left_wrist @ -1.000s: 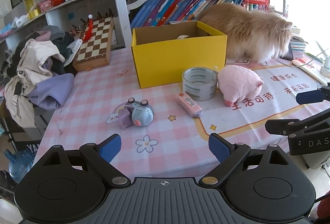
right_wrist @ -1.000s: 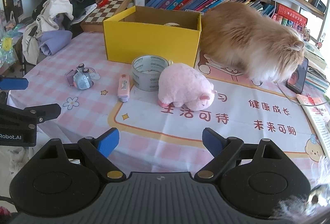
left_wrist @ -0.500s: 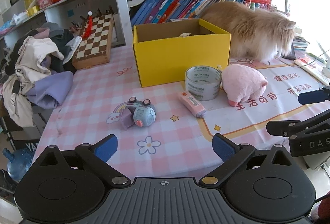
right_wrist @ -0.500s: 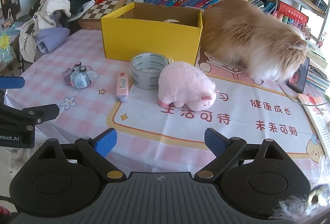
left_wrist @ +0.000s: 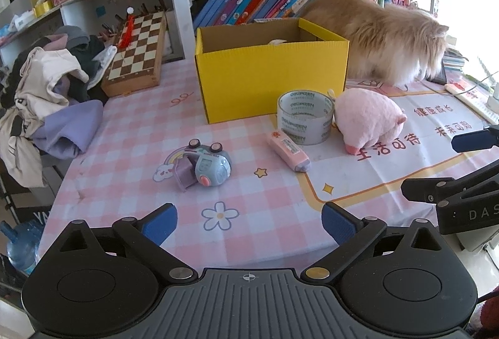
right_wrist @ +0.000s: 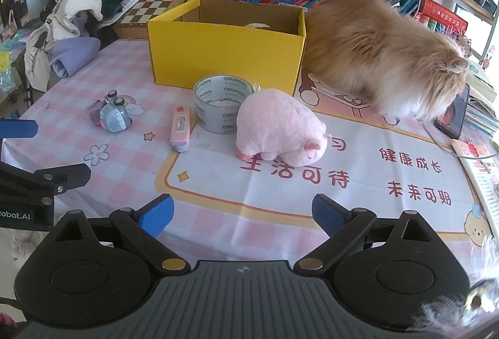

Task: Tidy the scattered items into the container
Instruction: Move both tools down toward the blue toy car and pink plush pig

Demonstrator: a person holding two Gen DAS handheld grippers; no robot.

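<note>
Both spread wide, empty! The left hand-held gripper (left_wrist: 249, 222) has just been opening, nothing between its jaws; the toy car (left_wrist: 207, 167) lies ahead of it on the desk (left_wrist: 131, 133). The right hand-held gripper (right_wrist: 242, 212), jaws just opening, faces the pink plush pig (right_wrist: 280, 128), tape roll (right_wrist: 223, 103) and yellow box (right_wrist: 227, 53) beyond.

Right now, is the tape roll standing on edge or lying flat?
Lying flat. The tape roll rests on the tablecloth with its hole facing up, touching the pink plush pig.
</note>
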